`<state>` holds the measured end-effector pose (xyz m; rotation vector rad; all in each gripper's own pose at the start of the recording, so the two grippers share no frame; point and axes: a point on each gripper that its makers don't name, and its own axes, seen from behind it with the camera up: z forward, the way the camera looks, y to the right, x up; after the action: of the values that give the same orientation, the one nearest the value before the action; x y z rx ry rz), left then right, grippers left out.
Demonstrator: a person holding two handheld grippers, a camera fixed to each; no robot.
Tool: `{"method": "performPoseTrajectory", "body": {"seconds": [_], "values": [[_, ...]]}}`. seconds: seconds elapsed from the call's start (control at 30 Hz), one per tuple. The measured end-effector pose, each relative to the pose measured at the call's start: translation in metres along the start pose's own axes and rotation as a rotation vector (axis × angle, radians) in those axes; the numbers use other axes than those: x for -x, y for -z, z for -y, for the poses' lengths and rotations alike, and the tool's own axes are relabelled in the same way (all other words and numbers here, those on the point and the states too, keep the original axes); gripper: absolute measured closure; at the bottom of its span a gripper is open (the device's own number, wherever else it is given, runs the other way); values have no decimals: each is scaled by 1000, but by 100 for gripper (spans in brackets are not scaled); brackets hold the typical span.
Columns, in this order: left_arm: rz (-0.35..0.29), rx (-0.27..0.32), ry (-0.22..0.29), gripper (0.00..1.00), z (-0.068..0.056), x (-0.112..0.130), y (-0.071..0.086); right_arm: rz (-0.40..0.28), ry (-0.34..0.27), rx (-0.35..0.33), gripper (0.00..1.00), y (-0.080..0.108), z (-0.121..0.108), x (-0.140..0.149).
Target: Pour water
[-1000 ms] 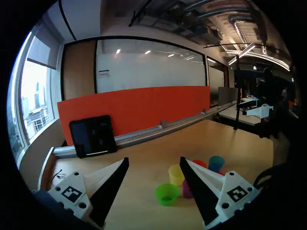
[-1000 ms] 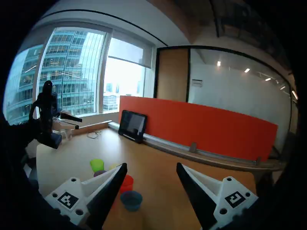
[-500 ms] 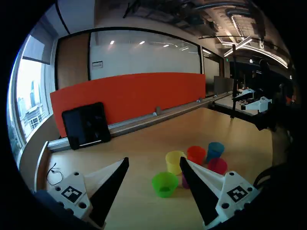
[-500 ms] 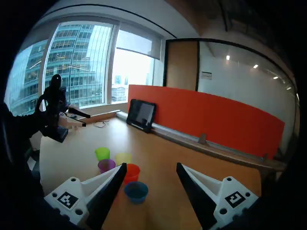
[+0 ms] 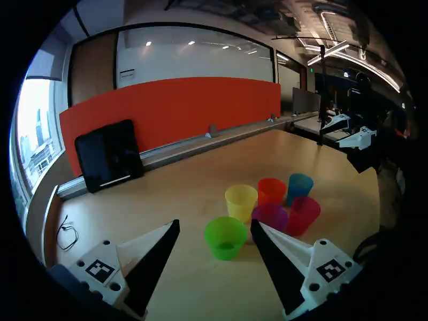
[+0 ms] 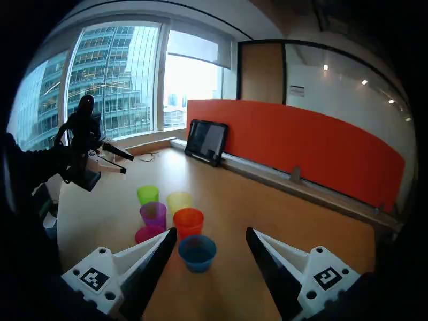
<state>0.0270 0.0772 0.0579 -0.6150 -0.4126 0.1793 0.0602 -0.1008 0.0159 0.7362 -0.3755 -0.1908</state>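
Wooden table [image 5: 182, 187] before orange divider [image 5: 176, 107] | cup cluster [image 5: 270, 214] mid-table, cups touching or just beside each other | left gripper [image 5: 214, 222] spread wide, holding nothing, green cup [image 5: 225, 238] nearest ahead | right gripper [image 6: 211, 230] spread wide, holding nothing, blue cup [image 6: 197, 253] nearest ahead

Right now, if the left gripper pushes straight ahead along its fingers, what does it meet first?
Likely the green cup, low between the open fingers of the left gripper, a bit right of centre. The yellow cup stands behind it. Depth is unclear.
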Motion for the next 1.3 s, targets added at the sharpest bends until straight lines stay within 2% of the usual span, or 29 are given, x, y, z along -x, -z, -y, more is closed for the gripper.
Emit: {"method": "performPoseTrajectory", "body": {"seconds": [0.8, 1.3], "values": [[176, 72, -17, 1, -12, 74, -33, 128, 1, -60, 0, -38, 11, 74], [212, 94, -9, 1, -12, 88, -61, 175, 2, -75, 0, -56, 13, 99]]}}
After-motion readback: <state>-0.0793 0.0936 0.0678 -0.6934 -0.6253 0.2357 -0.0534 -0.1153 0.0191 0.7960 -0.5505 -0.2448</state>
